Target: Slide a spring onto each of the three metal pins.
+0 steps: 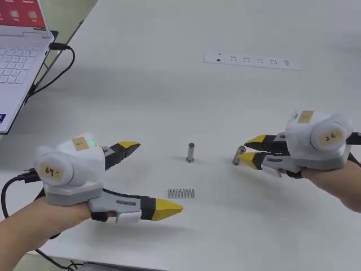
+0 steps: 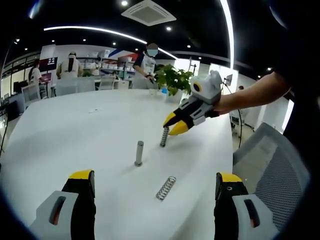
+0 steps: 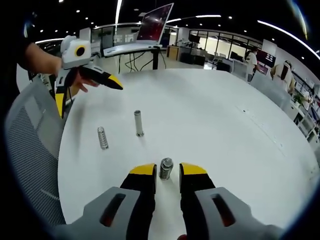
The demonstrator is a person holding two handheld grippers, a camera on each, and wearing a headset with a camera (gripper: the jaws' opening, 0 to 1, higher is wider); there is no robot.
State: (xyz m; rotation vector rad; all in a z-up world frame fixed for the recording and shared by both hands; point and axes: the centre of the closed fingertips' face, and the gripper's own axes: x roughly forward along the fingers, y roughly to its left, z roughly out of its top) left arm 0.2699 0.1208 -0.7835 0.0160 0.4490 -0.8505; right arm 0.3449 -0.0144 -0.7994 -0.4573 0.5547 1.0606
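Observation:
A loose spring point(image 1: 181, 193) lies flat on the white table point(image 1: 169, 90), just beyond my left gripper point(image 1: 152, 178), which is wide open and holds nothing. In the left gripper view the spring point(image 2: 166, 187) lies between and ahead of the jaws. A bare metal pin point(image 1: 190, 152) stands upright mid-table. Further right stands a second pin with a spring on it point(image 1: 240, 154). My right gripper point(image 1: 249, 151) has its jaws narrowly apart on either side of that sprung pin point(image 3: 166, 168), with slim gaps showing on both sides.
A white power strip point(image 1: 254, 60) lies at the far side of the table. An open laptop point(image 1: 17, 51) with a black cable point(image 1: 59, 65) sits at the far left. Office chairs stand at the table's edge.

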